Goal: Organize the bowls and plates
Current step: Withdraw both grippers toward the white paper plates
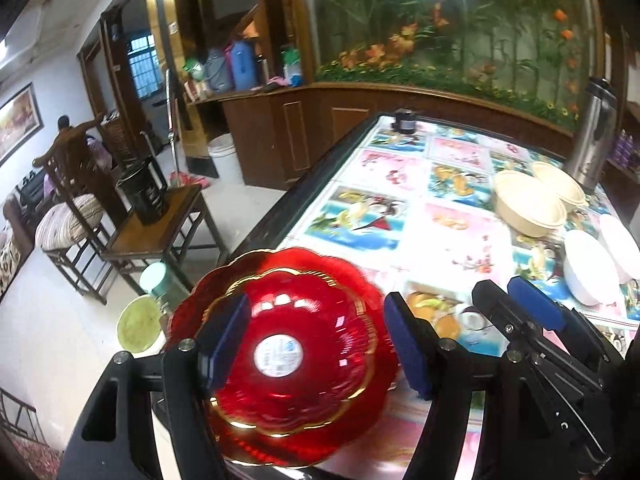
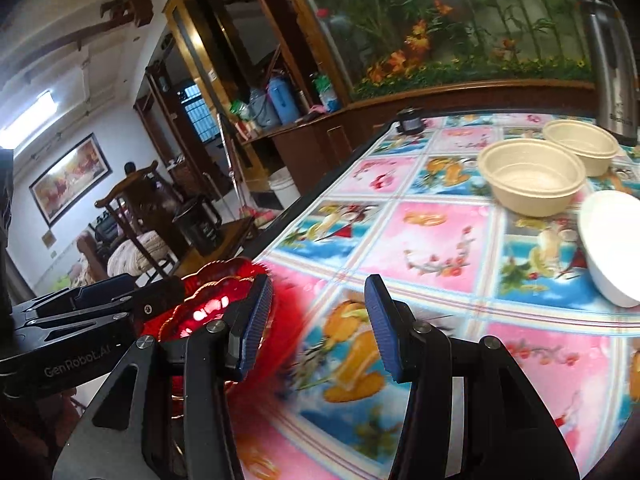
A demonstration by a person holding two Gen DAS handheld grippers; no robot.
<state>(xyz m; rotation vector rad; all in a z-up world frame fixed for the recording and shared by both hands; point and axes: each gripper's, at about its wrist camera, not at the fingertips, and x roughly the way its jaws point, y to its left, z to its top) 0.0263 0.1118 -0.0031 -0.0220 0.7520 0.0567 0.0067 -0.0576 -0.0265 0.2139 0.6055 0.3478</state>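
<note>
A stack of red scalloped plates with gold rims (image 1: 288, 356) lies at the table's near left corner, a white label at its centre. My left gripper (image 1: 316, 344) is open, its blue pads either side of the stack, above it. My right gripper (image 2: 318, 324) is open and empty just right of the red plates (image 2: 216, 300); it also shows in the left wrist view (image 1: 520, 300). Two beige bowls (image 1: 528, 204) (image 1: 560, 182) and two white bowls (image 1: 590, 266) (image 1: 620, 246) sit at the far right. In the right wrist view the beige bowls (image 2: 532, 178) (image 2: 580, 146) and one white bowl (image 2: 612, 246) show.
The table (image 1: 400, 184) has a colourful patterned cloth. A steel thermos (image 1: 592, 132) stands behind the bowls and a small dark object (image 1: 404, 120) at the far edge. A wooden stool (image 1: 160, 224) with a black pot and a chair stand left of the table.
</note>
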